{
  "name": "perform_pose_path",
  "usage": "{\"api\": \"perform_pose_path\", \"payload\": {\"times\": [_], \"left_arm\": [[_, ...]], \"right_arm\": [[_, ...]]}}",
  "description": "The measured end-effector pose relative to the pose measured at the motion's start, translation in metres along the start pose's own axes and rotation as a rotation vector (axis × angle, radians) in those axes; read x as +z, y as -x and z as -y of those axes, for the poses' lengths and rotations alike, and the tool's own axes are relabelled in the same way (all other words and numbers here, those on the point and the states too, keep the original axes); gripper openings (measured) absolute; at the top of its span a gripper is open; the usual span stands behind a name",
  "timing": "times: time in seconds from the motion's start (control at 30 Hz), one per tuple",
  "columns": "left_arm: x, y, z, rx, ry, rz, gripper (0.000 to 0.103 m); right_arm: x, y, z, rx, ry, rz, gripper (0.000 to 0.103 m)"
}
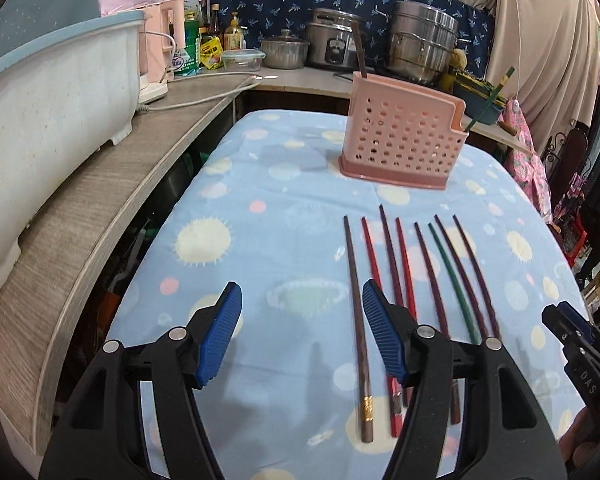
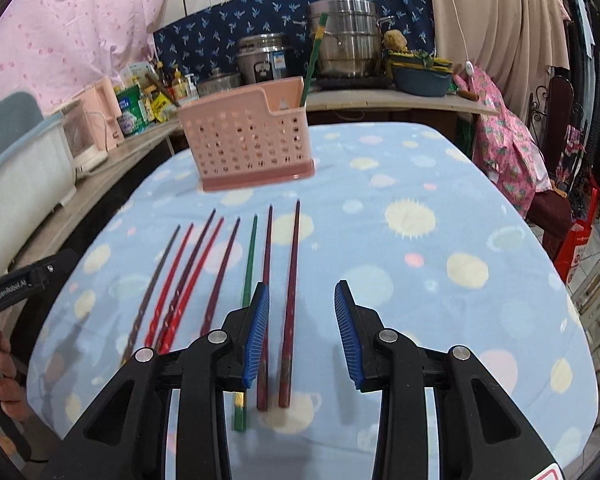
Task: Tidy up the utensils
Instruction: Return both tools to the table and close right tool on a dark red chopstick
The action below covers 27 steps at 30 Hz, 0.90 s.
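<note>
Left tool (image 1: 302, 334) hides red chopsticks' (image 1: 404, 264) thick ends.

bright even light, soft shadows, fisheye-bent edges, slight blur.

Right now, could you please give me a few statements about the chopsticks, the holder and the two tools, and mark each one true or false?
1. Eight chopsticks lie side by side on the blue cloth. True.
2. The pink holder is empty. False: a green chopstick and a brown stick stand in it.
3. The left tool is gripping a chopstick. False: it is open and holds nothing.
4. The right tool is open, empty, above the rightmost chopsticks. True.
5. Just one chopstick lying on the cloth is green. True.
</note>
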<state>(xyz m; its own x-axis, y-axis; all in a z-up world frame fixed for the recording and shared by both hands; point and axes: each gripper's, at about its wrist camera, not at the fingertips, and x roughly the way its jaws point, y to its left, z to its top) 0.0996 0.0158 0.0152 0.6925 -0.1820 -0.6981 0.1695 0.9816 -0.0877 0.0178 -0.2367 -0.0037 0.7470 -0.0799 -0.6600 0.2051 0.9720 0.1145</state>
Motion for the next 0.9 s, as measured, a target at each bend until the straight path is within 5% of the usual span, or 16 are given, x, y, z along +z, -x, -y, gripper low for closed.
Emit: {"api": "perform_pose_path", "payload": {"times": [0.37,0.9], "left_arm": [[-0.037,-0.004,0.003,0.002,-0.020,-0.062,0.060],[-0.053,-0.008,0.010,-0.019,-0.029,-0.103,0.060]], "right_arm": [[-0.028,-0.016,-0.002,0.005,-0.025,-0.060,0.031],[-0.045,-0.027,-0.005,0.004,-0.025,-0.105,0.013]]}}
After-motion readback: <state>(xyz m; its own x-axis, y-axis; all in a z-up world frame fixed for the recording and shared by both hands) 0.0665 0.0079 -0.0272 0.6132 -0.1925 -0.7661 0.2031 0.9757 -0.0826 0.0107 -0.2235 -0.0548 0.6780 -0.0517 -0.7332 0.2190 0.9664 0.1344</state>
